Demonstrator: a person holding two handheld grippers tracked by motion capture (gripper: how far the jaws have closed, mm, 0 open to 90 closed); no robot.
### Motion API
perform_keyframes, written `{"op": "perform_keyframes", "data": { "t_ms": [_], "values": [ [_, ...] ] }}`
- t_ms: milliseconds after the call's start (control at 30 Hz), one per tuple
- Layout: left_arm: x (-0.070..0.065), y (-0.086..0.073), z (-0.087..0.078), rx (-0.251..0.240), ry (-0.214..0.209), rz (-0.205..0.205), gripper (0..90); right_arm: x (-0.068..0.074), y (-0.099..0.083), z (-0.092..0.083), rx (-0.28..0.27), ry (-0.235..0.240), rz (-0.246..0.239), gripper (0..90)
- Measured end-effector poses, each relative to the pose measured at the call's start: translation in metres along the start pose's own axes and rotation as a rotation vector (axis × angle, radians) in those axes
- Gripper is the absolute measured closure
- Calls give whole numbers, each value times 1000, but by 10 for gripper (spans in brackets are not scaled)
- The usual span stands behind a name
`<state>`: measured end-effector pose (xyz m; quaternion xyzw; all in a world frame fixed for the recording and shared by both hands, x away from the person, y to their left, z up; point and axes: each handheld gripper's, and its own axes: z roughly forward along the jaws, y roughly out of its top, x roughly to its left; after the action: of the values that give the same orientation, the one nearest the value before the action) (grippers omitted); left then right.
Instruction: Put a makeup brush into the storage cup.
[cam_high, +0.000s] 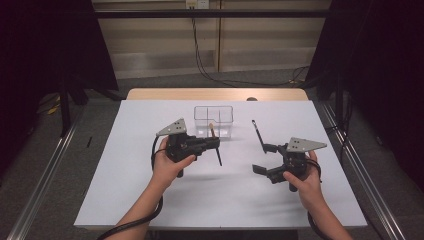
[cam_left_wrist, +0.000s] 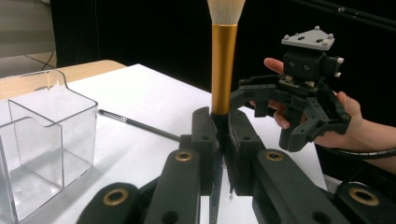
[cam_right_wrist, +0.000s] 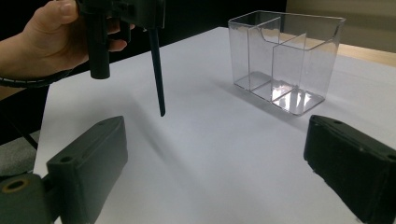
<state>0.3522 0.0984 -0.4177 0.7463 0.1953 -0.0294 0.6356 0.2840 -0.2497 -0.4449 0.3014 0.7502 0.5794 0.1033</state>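
Observation:
My left gripper (cam_high: 216, 143) is shut on a makeup brush (cam_high: 218, 156) and holds it off the table just in front of the clear box. In the left gripper view the jaws (cam_left_wrist: 220, 122) pinch the black handle right below the gold ferrule (cam_left_wrist: 224, 70), with the pale bristles up. The handle's tip (cam_right_wrist: 159, 88) hangs free above the white surface. My right gripper (cam_high: 261, 158) stands wide open to the right, with nothing between its jaws (cam_right_wrist: 219, 158). A thin black brush (cam_high: 258, 135) lies flat on the table beyond it.
A clear plastic organiser (cam_high: 214, 121) with several compartments stands behind the left gripper; it is also in the right gripper view (cam_right_wrist: 285, 56). The white tabletop (cam_high: 150, 200) has bare room in front of both hands. Dark curtains and rails flank the table.

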Motion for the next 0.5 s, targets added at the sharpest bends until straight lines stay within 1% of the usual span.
{"op": "perform_keyframes", "data": {
  "t_ms": [167,333,433,500],
  "values": [
    [1,0,-1,3,4,0,833,-1,-1,-6,3,-2,-8,51],
    [1,0,-3,-1,16,-7,833,-1,-2,-11,7,-5,-31,43],
    [2,0,-4,6,14,1,833,-2,-4,-15,6,-14,-30,43],
    [2,1,-5,8,17,-1,833,-3,-6,-17,2,-17,-27,43]
  ]
}}
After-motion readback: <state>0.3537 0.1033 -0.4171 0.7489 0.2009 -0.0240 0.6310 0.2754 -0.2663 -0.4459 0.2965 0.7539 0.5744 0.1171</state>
